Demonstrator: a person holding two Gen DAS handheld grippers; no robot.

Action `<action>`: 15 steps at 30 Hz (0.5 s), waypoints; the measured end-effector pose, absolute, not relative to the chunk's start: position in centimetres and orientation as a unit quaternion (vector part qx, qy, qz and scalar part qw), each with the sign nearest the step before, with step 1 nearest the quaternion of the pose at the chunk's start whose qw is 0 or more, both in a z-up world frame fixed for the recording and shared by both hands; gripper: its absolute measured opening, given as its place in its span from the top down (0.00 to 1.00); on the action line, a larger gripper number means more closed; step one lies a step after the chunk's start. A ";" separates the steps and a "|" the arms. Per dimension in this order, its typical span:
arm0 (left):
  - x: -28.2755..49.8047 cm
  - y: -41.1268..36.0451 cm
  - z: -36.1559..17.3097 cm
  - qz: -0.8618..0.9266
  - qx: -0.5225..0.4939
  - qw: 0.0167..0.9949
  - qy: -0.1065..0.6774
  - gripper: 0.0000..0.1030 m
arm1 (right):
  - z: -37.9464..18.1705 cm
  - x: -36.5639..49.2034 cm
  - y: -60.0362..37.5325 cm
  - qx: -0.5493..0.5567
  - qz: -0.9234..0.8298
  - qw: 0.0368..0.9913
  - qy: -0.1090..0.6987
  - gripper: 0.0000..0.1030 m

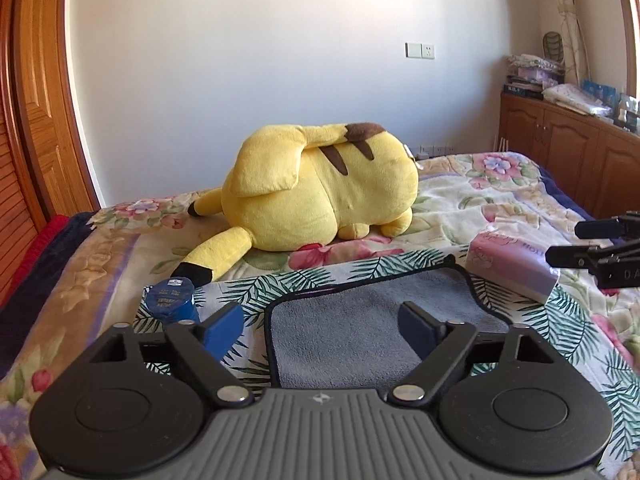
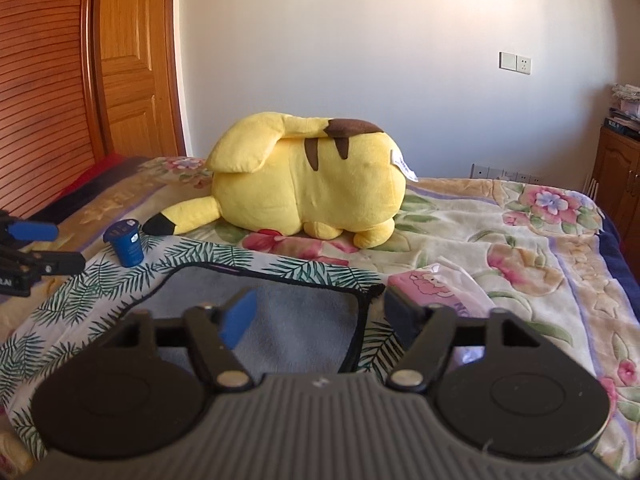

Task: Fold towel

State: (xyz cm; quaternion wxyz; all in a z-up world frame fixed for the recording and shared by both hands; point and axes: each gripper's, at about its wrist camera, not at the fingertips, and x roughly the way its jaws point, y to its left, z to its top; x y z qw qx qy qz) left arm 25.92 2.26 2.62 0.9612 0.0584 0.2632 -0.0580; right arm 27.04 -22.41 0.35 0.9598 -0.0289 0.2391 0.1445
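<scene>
I have both claws hanging over the near part of the bed, each spread wide with nothing between its fingers. My left claw sits above the left half of the grey towel, and my right claw straddles the towel's far right corner. The towel lies flat on a palm-leaf cloth spread over the flowered blanket, its dark piping running around the edge.

Around it things are crowded. A blue cup stands upright on the palm-leaf cloth just off the towel's far left corner; from the left wrist view it rises right beside my left finger. A pink tissue pack lies near the towel's far right corner, touching the cloth's edge, and from the right wrist view my right finger partly covers it. Beyond the cloth, towards the middle of the bed, a big yellow plush toy lies on its side, its black-tipped ear reaching nearly to the cup. Wooden cabinets stand along the bed's right side, with folded linen piled on top.
</scene>
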 end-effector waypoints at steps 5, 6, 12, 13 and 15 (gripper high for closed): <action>24.3 1.7 3.6 -0.063 0.055 0.962 0.259 0.29 | 0.7 25.7 -22.5 -0.021 0.139 0.961 0.238 0.15; 24.0 1.6 3.7 -0.064 0.054 0.963 0.257 0.27 | 0.7 25.4 -22.5 -0.021 0.139 0.961 0.239 0.13; 22.2 1.0 4.7 -0.066 0.058 0.965 0.245 0.16 | 1.0 24.1 -22.7 -0.015 0.137 0.961 0.238 0.00; 21.9 0.9 4.9 -0.067 0.058 0.965 0.245 0.16 | 1.0 23.9 -22.7 -0.015 0.137 0.961 0.239 0.00; 21.5 0.9 5.2 -0.065 0.057 0.966 0.243 0.16 | 1.2 23.3 -22.7 -0.015 0.137 0.962 0.237 0.00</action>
